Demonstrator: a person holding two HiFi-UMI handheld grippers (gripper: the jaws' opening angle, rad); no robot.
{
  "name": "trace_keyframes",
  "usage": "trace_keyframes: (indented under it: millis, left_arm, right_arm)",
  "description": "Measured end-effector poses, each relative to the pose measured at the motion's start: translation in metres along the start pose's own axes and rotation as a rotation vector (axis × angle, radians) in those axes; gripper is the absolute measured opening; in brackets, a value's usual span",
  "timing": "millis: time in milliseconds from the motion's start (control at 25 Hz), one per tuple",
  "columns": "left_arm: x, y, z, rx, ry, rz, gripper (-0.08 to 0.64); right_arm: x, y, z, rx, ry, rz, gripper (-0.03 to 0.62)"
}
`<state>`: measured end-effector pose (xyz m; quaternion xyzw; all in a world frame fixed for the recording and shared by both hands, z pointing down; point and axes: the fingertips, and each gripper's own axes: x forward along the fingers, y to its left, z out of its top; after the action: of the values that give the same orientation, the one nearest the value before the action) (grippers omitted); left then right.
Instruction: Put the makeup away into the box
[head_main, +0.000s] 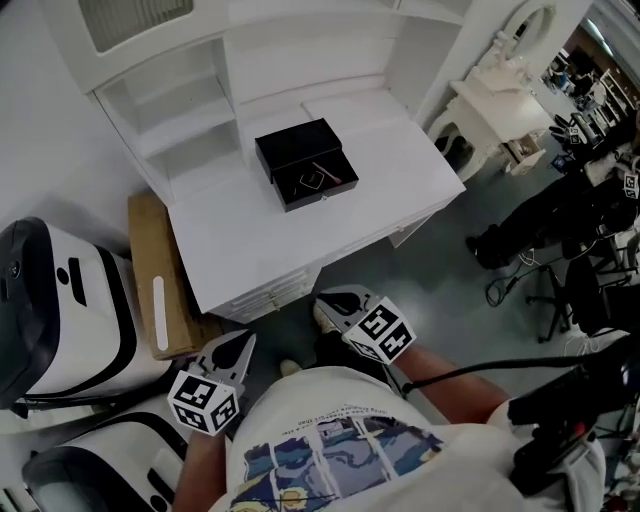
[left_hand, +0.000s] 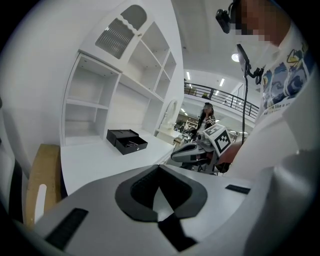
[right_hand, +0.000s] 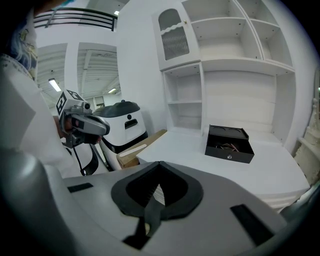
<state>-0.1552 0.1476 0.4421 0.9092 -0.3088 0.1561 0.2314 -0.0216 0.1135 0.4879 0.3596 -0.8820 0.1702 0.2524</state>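
Observation:
A black box (head_main: 305, 165) stands open on the white desk (head_main: 300, 245), its lid tipped back; small makeup items (head_main: 322, 173) lie inside. The box also shows in the left gripper view (left_hand: 126, 141) and in the right gripper view (right_hand: 229, 144). Both grippers hang in front of the desk's near edge, close to the person's body and well short of the box. My left gripper (head_main: 243, 341) (left_hand: 159, 168) has its jaws together with nothing between them. My right gripper (head_main: 326, 303) (right_hand: 159, 165) is likewise shut and empty.
White shelves (head_main: 180, 110) rise along the desk's back and left. A flat cardboard piece (head_main: 155, 275) and white-and-black machines (head_main: 60, 300) sit left of the desk. A second white dressing table (head_main: 495, 90) and black chairs and cables (head_main: 560, 280) are on the right.

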Motion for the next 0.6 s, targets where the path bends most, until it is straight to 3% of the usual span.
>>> trace_keyframes:
  millis: [600]
  left_arm:
    - [-0.006,-0.004,-0.011,0.002,0.013,-0.007,0.014]
  right_arm:
    - [0.003,0.016,-0.005,-0.019,0.017,0.022,0.025]
